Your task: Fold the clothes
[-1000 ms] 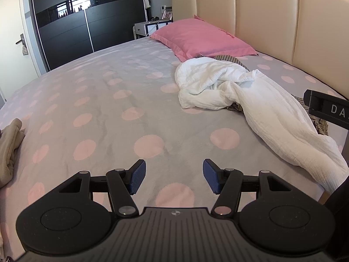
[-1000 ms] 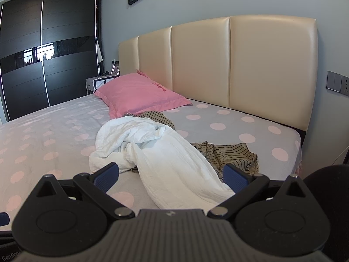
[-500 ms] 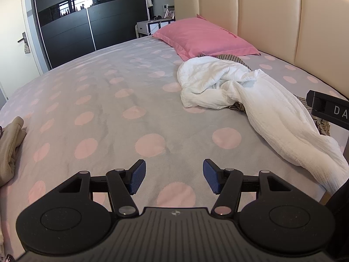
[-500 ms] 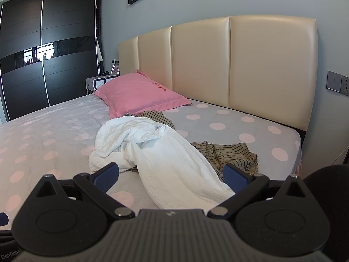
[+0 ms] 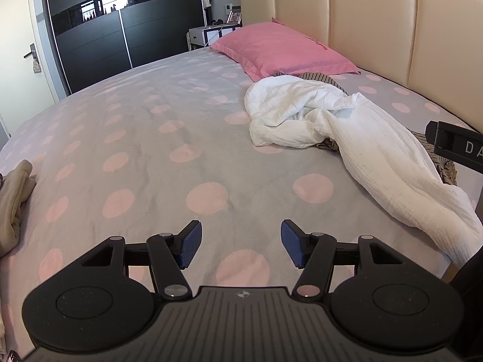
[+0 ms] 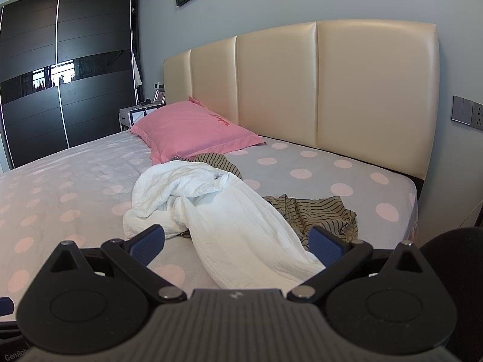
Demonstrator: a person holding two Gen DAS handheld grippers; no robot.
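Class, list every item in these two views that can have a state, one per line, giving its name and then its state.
left gripper: open, empty
right gripper: open, empty
white garment: crumpled, unfolded
striped garment: crumpled, partly under the white one
beige garment: bunched at the bed's edge
pink pillow: lying flat
wardrobe doors: closed

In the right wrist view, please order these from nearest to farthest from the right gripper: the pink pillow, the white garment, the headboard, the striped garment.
From the right gripper, jaws open:
1. White garment, its end between the jaws.
2. Striped garment, just beyond, to the right.
3. Pink pillow, farther back, left.
4. Headboard, at the back.
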